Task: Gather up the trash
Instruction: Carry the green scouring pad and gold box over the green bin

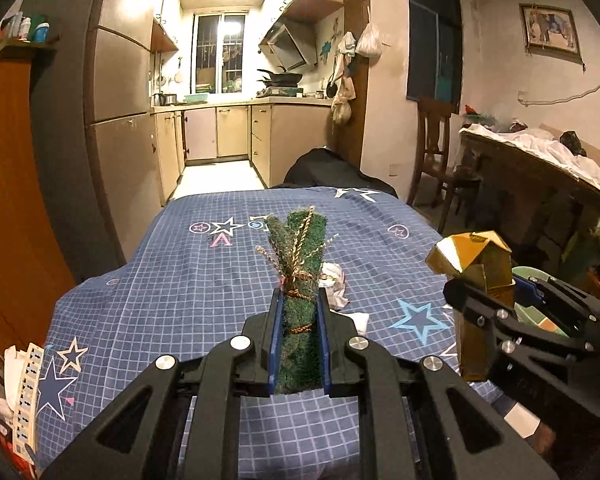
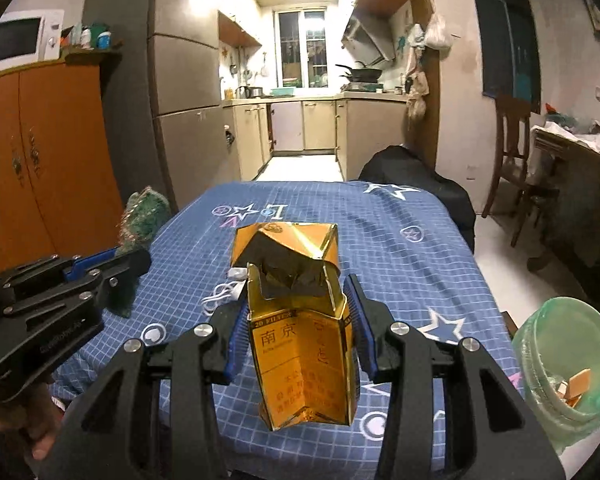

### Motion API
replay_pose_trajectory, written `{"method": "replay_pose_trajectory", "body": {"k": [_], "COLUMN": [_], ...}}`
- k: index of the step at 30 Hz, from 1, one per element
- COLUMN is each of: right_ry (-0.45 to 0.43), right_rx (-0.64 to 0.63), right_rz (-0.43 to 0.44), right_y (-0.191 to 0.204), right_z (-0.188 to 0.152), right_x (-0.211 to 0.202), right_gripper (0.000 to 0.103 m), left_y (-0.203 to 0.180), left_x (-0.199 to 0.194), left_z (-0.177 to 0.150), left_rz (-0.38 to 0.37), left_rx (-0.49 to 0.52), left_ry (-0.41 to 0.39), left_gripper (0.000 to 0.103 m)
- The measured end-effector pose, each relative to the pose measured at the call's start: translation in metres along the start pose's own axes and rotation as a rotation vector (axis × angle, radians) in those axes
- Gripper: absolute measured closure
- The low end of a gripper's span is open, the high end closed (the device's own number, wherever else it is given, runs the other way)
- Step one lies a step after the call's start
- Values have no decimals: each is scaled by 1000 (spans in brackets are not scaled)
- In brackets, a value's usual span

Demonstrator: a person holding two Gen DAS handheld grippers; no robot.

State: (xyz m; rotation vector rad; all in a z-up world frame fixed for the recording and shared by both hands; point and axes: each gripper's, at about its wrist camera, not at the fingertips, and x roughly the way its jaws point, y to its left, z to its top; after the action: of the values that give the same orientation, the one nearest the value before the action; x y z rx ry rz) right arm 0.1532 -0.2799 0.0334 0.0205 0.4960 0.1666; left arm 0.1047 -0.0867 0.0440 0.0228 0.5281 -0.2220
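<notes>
**Both grippers loaded above blue tablecloth**

Left gripper (image 1: 299, 312): jaws narrow, clamped on green turf roll (image 1: 298, 268) tied with twine, raised above star-patterned tablecloth (image 1: 160, 280). Crumpled white paper (image 1: 336, 286) on cloth just beyond roll. Right gripper (image 2: 298, 320): jaws part-open, pressed against crushed gold cigarette pack (image 2: 300, 340), lid torn open. Far right: green-lined bin (image 2: 560, 360) beside table edge, scraps inside.

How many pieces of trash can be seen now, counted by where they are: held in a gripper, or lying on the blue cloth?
Held in a gripper: 2, the green bundle in the left gripper and the gold carton in the right gripper.
Lying on the blue cloth: 1, the crumpled paper.
Total: 3
</notes>
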Motion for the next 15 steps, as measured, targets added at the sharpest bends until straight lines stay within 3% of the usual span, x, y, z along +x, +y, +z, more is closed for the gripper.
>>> {"method": "replay_pose_trajectory", "body": {"k": [15], "right_ry": [-14], "right_rx": [17], "right_rz": [-82], "right_y": [-43], "right_z": [12], "right_x": [-20], "right_gripper": [61], "left_y": [-42], "left_x": [13], "left_z": [10], "left_rz": [-35], "left_rx": [39], "left_ry": [33], "left_gripper": [87]}}
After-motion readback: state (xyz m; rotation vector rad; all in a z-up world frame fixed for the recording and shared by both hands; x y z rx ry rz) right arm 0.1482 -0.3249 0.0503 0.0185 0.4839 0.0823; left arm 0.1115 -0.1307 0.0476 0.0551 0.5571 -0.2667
